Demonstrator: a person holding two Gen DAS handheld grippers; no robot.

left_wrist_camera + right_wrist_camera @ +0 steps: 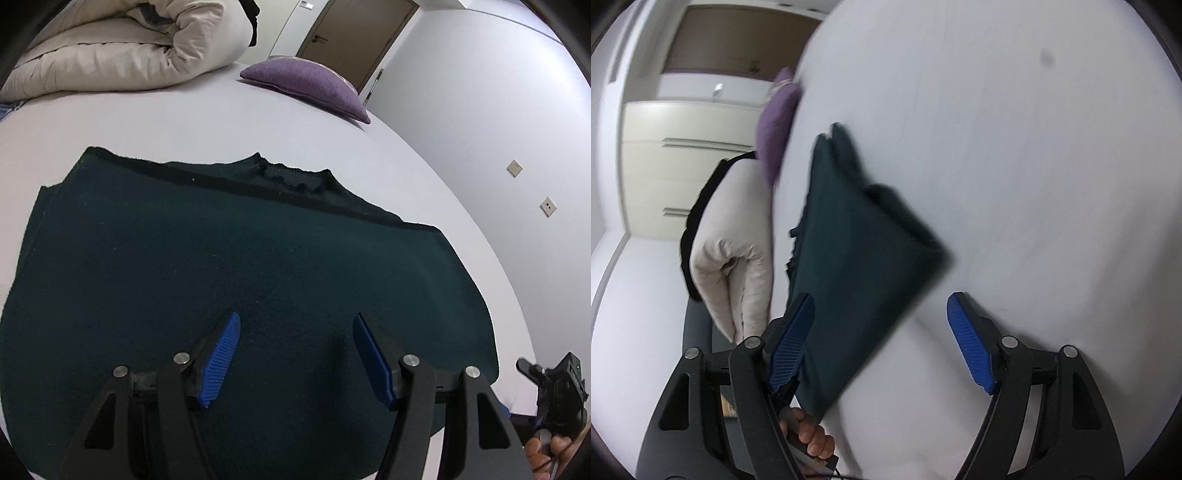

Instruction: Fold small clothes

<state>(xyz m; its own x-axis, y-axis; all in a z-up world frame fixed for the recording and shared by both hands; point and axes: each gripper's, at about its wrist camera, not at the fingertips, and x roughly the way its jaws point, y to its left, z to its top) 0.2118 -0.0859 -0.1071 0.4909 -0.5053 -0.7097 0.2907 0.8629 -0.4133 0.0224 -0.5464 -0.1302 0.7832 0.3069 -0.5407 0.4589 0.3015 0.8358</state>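
While the white bed [258,122] is carrying a rolled cream duvet [125,44] and a purple cushion [310,85] at its far end, the dark green garment [236,258] is lying folded flat on the sheet nearer the cameras. The left gripper [295,358] is hanging above the cloth, jaws standing wide and gripping nothing. The right gripper [879,343] is likewise gaping empty beside the garment's edge.

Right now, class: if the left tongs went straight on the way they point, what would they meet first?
Probably the dark green garment: the open left tongs point down at its flat cloth, with nothing between them.
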